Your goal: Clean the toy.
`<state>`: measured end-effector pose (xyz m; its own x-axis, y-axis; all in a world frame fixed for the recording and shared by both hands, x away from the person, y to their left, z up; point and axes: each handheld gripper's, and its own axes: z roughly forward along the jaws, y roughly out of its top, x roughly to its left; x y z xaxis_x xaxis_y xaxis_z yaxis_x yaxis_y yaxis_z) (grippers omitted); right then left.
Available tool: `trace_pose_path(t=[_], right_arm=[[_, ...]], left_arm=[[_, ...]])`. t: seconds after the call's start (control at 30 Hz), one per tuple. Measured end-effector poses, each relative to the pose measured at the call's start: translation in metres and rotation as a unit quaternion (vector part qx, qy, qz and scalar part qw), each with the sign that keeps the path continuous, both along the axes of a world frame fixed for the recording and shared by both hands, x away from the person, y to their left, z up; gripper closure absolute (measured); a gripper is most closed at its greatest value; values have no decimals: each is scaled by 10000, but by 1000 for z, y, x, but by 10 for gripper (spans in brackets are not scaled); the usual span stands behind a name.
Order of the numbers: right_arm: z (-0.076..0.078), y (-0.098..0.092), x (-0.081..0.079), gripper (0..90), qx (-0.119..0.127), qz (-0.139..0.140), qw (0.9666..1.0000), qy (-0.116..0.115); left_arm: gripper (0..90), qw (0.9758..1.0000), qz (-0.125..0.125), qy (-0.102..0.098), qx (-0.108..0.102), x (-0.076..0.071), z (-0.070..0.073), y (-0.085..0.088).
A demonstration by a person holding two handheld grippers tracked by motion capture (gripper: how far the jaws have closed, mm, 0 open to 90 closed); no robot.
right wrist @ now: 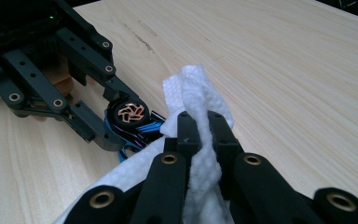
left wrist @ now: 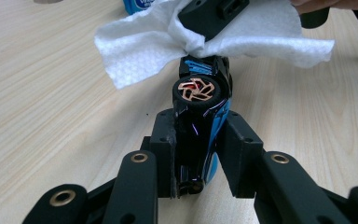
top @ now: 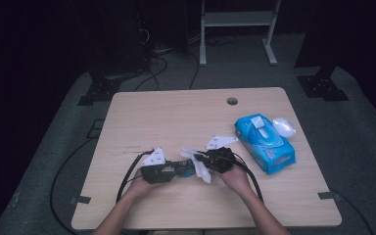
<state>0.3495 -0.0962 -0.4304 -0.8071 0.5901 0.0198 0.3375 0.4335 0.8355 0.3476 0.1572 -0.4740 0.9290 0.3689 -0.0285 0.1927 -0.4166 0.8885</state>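
Observation:
A small black and blue toy car point(left wrist: 200, 112) with a copper-spoked wheel lies on its side between the pads of my left gripper point(left wrist: 199, 140), which is shut on it. In the high view the left gripper point(top: 174, 169) holds the car point(top: 186, 168) just above the table near the front middle. My right gripper point(right wrist: 200, 133) is shut on a white wipe point(right wrist: 200, 154), and the wipe point(left wrist: 168, 42) drapes over the car's far end. From above, the right gripper point(top: 203, 161) meets the left one tip to tip, with the wipe point(top: 201, 171) hanging between them.
A blue pack of wet wipes point(top: 263, 142) lies to the right on the wooden table point(top: 176, 117), its white lid flipped open. A round cable hole point(top: 232, 101) sits near the far edge. Cables trail from both grippers off the front edge.

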Motion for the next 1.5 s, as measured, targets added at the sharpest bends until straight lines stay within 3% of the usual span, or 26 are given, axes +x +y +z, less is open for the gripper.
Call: trace_pose_path(t=[0.2, 0.4, 0.6, 0.7, 0.77, 0.87, 0.93, 0.97, 1.1, 1.23, 1.33, 1.4, 1.5], right_arm=[[4, 6, -1, 851, -83, 45, 10000, -21], [4, 22, -5, 851, 20, 253, 9997, 22], [3, 31, -8, 851, 177, 279, 9994, 91], [1, 44, -13, 850, 42, 429, 9991, -7], [2, 39, -11, 850, -7, 408, 9992, -2], [2, 22, -7, 850, 36, 146, 9999, -50], [3, 13, -5, 851, -99, -62, 9998, -163], [3, 11, -4, 851, -57, -105, 9999, -110], [2, 18, -8, 850, 57, 40, 10000, -36], [2, 28, -14, 850, -45, 218, 9997, -128], [3, 16, -9, 850, -170, -45, 9996, -227], [3, 8, -6, 851, -106, -206, 9997, -97], [2, 15, -10, 850, 46, -94, 9999, -17]], left_arm=[[662, 9999, 68, 28, 128, -1, -1, -2], [680, 9999, 17, -7, 151, -1, -1, -2], [691, 9999, -17, -20, 154, -2, -1, -4], [698, 9998, 24, -27, 201, -3, -1, -5], [700, 9997, 15, -51, 236, -4, -1, -5], [702, 9998, 21, -49, 204, -3, -1, -7], [702, 9998, 23, -50, 202, -2, -1, -7], [702, 9998, 25, -58, 208, -2, -1, -7], [702, 9998, 44, -44, 192, -3, -2, -8], [703, 9998, 34, -47, 210, -3, -1, -8], [703, 9998, 28, -51, 209, -3, -1, -8], [703, 9998, 19, -52, 210, -3, -1, -8], [703, 9998, 32, -40, 201, -3, -2, -8]])
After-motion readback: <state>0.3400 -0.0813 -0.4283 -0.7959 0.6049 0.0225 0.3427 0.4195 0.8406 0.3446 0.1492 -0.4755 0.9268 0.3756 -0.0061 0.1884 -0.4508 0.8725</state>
